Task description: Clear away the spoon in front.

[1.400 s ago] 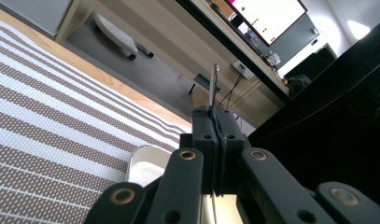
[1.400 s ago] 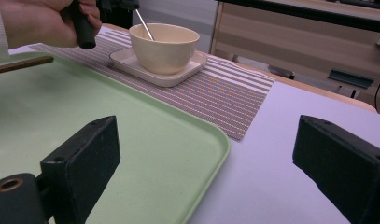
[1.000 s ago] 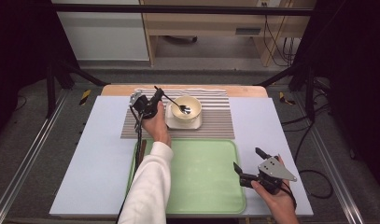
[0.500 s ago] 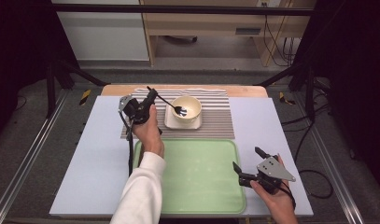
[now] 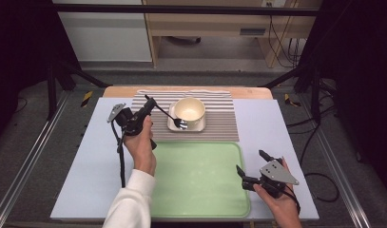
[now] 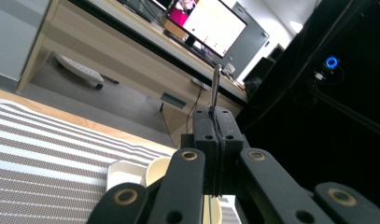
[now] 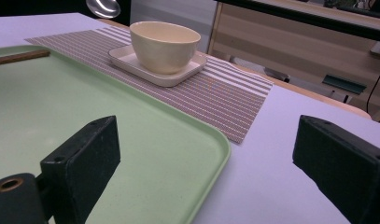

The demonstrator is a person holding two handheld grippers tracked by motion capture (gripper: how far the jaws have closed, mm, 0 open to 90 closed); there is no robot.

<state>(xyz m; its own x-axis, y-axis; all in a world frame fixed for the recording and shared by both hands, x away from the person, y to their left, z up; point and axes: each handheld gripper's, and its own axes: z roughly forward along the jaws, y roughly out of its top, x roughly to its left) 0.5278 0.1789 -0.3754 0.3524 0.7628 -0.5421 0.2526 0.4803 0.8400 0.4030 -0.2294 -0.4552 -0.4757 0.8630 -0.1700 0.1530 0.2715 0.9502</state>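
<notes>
Striped placemat [image 5: 215,130] carries the square plate [image 5: 174,124] and bowl [image 5: 189,109], and your left gripper [image 5: 149,100] hovers just beside them, jaws clamped tight on the spoon [image 5: 169,116], whose bowl end hangs over the plate. Your left gripper view shows the handle [image 6: 215,86] poking up past the pads. Your right gripper [image 5: 250,164] gapes wide and holds nothing, by the green tray [image 7: 145,158].

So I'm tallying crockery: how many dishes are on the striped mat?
2: a cream bowl and the square plate it stands on, mid-mat.
</notes>
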